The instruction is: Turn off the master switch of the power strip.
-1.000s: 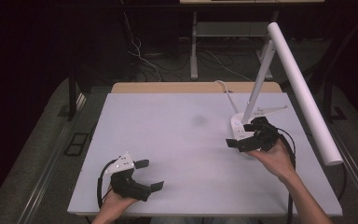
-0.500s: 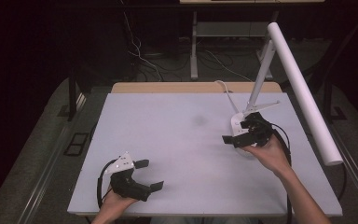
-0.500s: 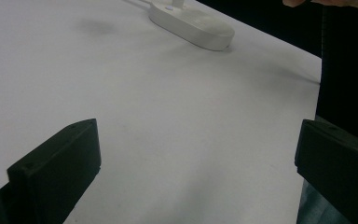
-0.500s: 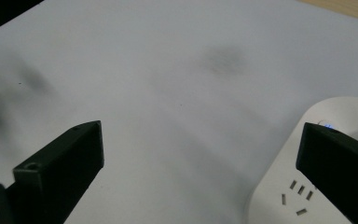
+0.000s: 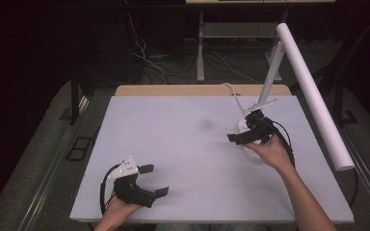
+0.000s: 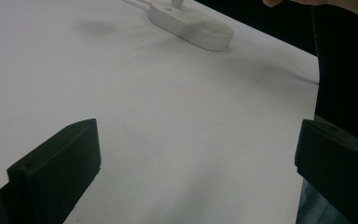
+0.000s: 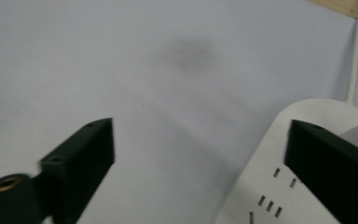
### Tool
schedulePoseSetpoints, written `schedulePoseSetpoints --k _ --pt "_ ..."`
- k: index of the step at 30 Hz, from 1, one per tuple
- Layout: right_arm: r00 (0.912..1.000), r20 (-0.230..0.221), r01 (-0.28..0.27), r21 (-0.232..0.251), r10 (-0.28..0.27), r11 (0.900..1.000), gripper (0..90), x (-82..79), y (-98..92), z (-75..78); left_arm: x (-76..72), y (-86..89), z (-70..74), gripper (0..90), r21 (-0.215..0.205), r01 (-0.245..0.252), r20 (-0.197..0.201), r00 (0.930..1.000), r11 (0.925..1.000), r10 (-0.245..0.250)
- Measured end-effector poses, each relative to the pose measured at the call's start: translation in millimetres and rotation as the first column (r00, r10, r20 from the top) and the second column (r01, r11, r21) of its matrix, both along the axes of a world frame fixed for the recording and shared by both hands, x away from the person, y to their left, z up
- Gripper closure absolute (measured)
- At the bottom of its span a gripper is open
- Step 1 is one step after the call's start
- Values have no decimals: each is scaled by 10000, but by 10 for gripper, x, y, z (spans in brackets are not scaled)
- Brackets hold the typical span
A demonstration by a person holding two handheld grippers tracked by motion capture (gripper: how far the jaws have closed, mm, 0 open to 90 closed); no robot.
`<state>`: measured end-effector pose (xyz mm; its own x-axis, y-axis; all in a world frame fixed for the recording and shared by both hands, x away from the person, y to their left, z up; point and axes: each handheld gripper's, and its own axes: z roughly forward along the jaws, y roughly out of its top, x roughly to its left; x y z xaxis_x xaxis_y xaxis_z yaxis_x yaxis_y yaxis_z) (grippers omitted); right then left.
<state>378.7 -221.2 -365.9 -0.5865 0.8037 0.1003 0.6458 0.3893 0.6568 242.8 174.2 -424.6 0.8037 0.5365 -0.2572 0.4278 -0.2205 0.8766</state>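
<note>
On the pale lilac-white rectangular tabletop (image 5: 188, 144) stood one white desk lamp with a flat oval base (image 5: 248, 143), a slanted white stem and a long white tubular head (image 5: 313, 91) reaching out past the table's right edge. Its single white cord (image 5: 233, 91) ran from the base toward the far wooden edge strip (image 5: 173, 90). Two black two-jaw grippers were in use, one in each of the person's hands. The left gripper (image 5: 150, 180) lay low near the front left part of the table, its jaws spread wide apart with nothing between them; in the left gripper view they framed bare tabletop, with the lamp base (image 6: 193, 23) well beyond. The right gripper (image 5: 241, 137) hovered directly at the lamp base, jaws likewise parted and empty; in the right gripper view one jaw was over bare table and the other over the base's top face (image 7: 270, 186), where several small slots showed. One faint dark smudge (image 5: 206, 124) marked the table's middle.
</note>
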Motion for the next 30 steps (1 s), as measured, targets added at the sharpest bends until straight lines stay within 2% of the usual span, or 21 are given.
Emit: schedulePoseSetpoints --k 1,3,8,12,17,21,25,26,30 --pt "10000 14 -47 -93 47 9999 147 9 5 -5 0 0 -1 0 6 2 0 10000 10000 -2" --pt "10000 34 12 -262 -11 9997 158 22 21 -16 0 0 -1 0 -7 2 -2 10000 10000 -2" --pt "10000 16 88 -631 -87 9980 300 83 46 -33 4 3 -2 0 -51 -13 -8 10000 10000 13" --pt "9998 46 222 -882 -219 9959 468 142 74 -24 13 16 -6 0 -31 -27 -20 10000 10000 27" --pt "9992 119 391 -1591 -376 9865 669 214 149 -24 11 21 -3 0 -53 -53 -21 10000 10000 53" --pt "9983 193 576 -1767 -550 9826 793 250 213 -9 12 26 -2 0 -61 -52 -17 10000 10000 52" --pt "9980 280 607 -1976 -562 9784 855 287 232 -3 12 26 -2 0 -93 -52 -25 10000 9999 52" --pt "9968 310 793 -2208 -742 9721 891 316 244 3 13 28 0 0 -107 -42 -40 10000 9999 42" --pt "9949 328 1003 -2447 -952 9644 893 367 244 5 16 26 -1 0 -138 -47 -51 10000 9999 46"
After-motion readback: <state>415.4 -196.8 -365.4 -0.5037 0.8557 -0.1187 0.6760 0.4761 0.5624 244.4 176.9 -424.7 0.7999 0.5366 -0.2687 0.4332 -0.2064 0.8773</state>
